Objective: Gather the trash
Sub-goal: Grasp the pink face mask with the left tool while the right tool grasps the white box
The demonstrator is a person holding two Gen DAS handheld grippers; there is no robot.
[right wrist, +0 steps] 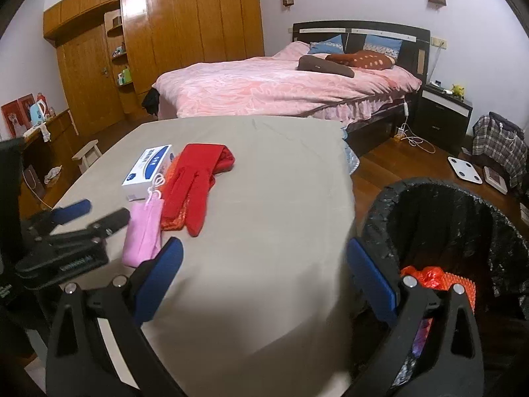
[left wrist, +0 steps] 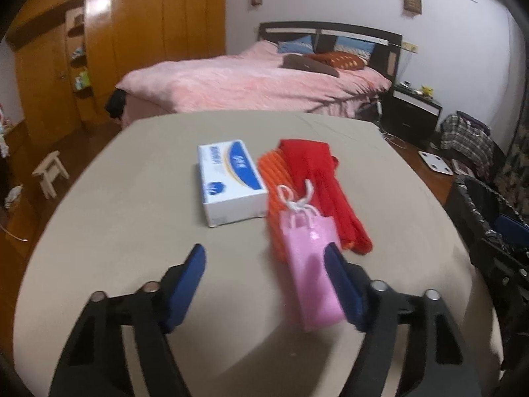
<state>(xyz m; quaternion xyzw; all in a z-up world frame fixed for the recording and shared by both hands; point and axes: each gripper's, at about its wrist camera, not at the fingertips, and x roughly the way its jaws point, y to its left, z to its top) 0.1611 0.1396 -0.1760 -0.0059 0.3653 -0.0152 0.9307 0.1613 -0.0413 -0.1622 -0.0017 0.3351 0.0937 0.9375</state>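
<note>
Left wrist view: left gripper (left wrist: 266, 259), black frame with blue pads, jaws parted at a middling width, nothing pressed between them. Its right-hand pad overlaps the near part of a pink gift bag (left wrist: 312, 264); whether it touches the bag cannot be told.

Pink gift bag: lies flat on the beige table (left wrist: 132, 231), white cord handles pointing away from the gripper. It rests partly on an orange ribbed item (left wrist: 272, 172), with a red cloth (left wrist: 317, 182) just beside and partly under it to the right.

Tissue box (left wrist: 231, 182): white and blue, lies flat to the left of the orange item, touching or nearly touching it.

Right wrist view: right gripper (right wrist: 264, 258), same build, jaws spread wide and empty, above the table's near right corner. The left gripper shows at the left edge, beside the pink bag.

Bin (right wrist: 463, 218): round, lined with a black bag, stands on the floor just beside the table's right edge. Red and orange crumpled scraps (right wrist: 429, 276) lie inside.

Background: bed with pink cover (right wrist: 264, 89), wooden wardrobe (right wrist: 185, 33), dark nightstand (right wrist: 443, 115), white scale (right wrist: 464, 169) on the floor.
</note>
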